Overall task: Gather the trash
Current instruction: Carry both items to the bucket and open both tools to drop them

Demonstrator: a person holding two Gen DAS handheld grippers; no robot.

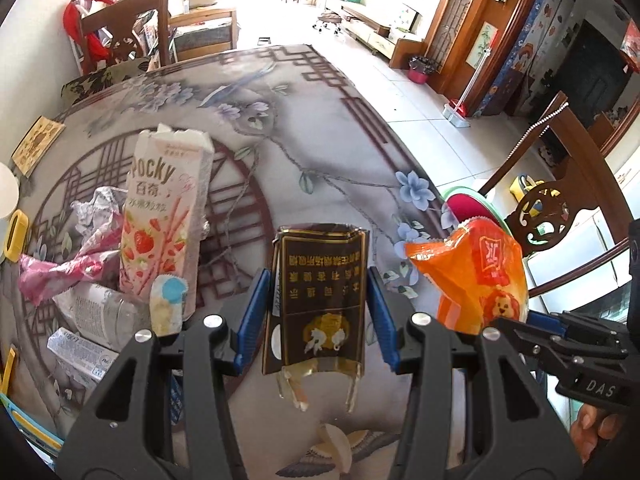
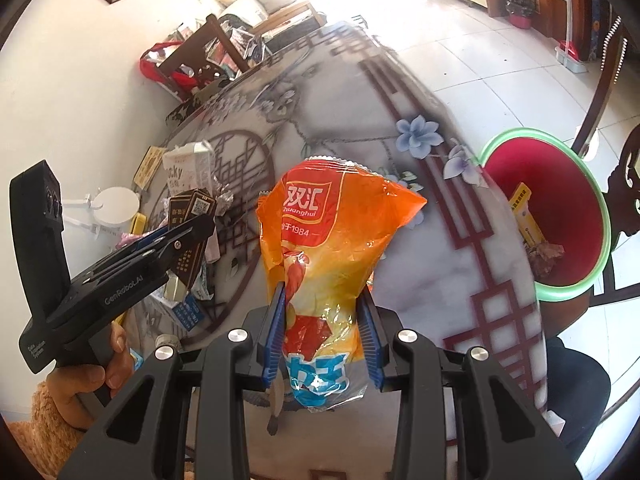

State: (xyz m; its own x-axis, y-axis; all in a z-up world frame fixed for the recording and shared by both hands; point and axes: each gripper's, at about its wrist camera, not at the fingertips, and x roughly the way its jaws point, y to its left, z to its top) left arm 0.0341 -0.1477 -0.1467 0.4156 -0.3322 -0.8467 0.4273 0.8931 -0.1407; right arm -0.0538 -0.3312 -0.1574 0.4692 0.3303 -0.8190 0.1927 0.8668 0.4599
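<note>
My left gripper [image 1: 318,312] is shut on a dark brown cigarette pack [image 1: 320,292] and holds it above the table; it also shows in the right wrist view [image 2: 192,236]. My right gripper [image 2: 324,336] is shut on an orange snack bag [image 2: 328,256], held upright above the table; the bag also shows in the left wrist view [image 1: 476,272]. A red bin with a green rim [image 2: 560,288] stands off the table's right edge, with some trash inside. A pile of trash lies at the left: a pink Pocky box [image 1: 164,216], crumpled foil [image 1: 96,208], a pink wrapper [image 1: 56,272].
The table [image 1: 320,140] has a flowered cloth. Wooden chairs stand at the far end [image 1: 124,36] and at the right [image 1: 560,208]. A yellow object [image 1: 14,236] and a white round thing [image 2: 114,206] sit at the table's left side. Tiled floor lies to the right.
</note>
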